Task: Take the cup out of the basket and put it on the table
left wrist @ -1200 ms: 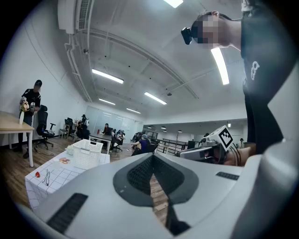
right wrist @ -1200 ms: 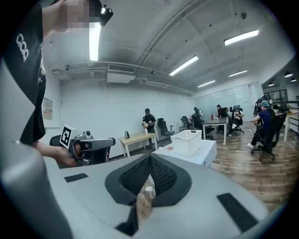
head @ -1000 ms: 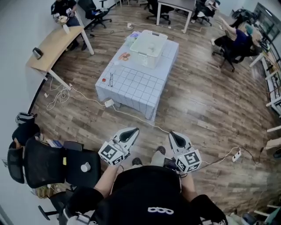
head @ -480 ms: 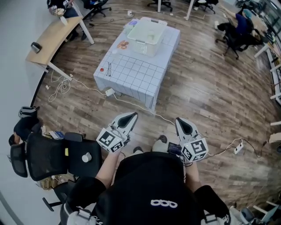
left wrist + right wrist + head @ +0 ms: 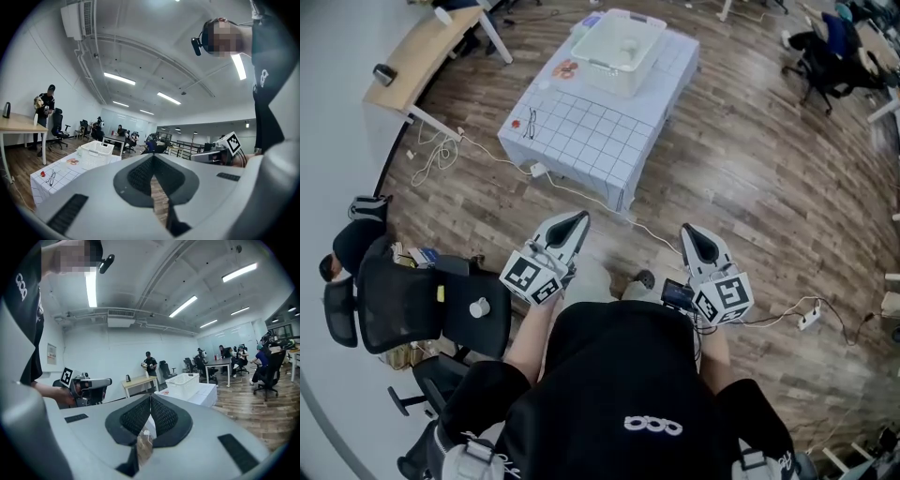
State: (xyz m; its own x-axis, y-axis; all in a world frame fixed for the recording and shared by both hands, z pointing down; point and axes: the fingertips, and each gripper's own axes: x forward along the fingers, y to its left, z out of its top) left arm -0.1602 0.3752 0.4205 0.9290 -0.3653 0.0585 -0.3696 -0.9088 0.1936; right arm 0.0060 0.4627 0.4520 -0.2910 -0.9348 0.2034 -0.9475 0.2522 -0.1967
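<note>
The white basket [image 5: 623, 39] stands at the far end of a low table [image 5: 591, 141] covered with a checked cloth, well ahead of me across the wood floor. I cannot make out the cup inside it. My left gripper [image 5: 581, 217] and right gripper [image 5: 686, 230] are held side by side in front of my body, both shut and empty, pointing toward the table. In the left gripper view the jaws [image 5: 153, 157] meet, with the basket [image 5: 96, 151] far off to the left. In the right gripper view the shut gripper [image 5: 150, 397] points just left of the basket [image 5: 183, 380].
A black office chair [image 5: 422, 314] stands close on my left. A wooden desk [image 5: 422, 56] is at the far left. Cables [image 5: 581, 197] and a power strip [image 5: 809, 317] lie on the floor. Glasses [image 5: 532, 122] and a small plate [image 5: 565, 67] lie on the cloth.
I have stepped forward, so both grippers are carried nearer to the table, which looks slightly larger. Both grippers stay shut and empty.
</note>
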